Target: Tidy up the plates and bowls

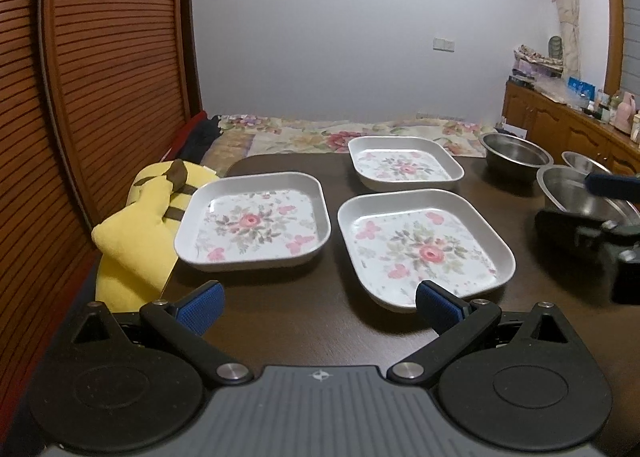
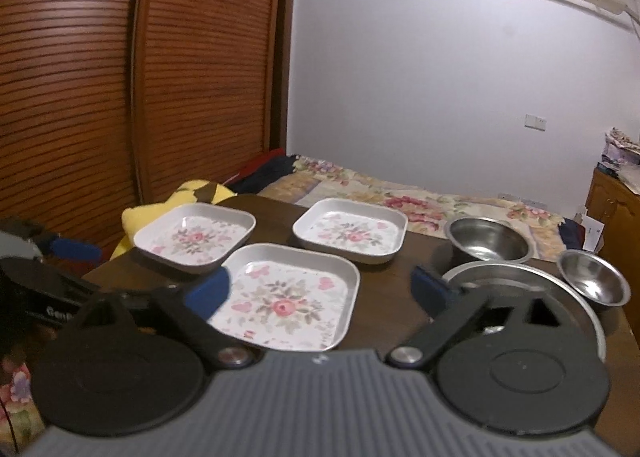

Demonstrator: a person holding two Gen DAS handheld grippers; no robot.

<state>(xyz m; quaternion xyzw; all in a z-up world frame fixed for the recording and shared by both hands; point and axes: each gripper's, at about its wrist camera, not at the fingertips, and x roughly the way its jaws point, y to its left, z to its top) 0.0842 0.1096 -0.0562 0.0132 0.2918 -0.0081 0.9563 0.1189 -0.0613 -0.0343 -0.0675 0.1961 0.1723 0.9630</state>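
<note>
My left gripper (image 1: 318, 303) and right gripper (image 2: 320, 291) gape wide, empty. I should pinch the nearest square floral plate (image 1: 424, 251) by its near rim, lifting level.

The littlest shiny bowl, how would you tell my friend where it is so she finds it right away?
Start at the dark brown wooden table, then look away from the three square white flowered plates to the side with the round shiny steel bowls. The littlest steel bowl sits at that outer edge, beside the deep steel bowl and the wide shallow steel bowl. It is clearly smaller than both.
</note>
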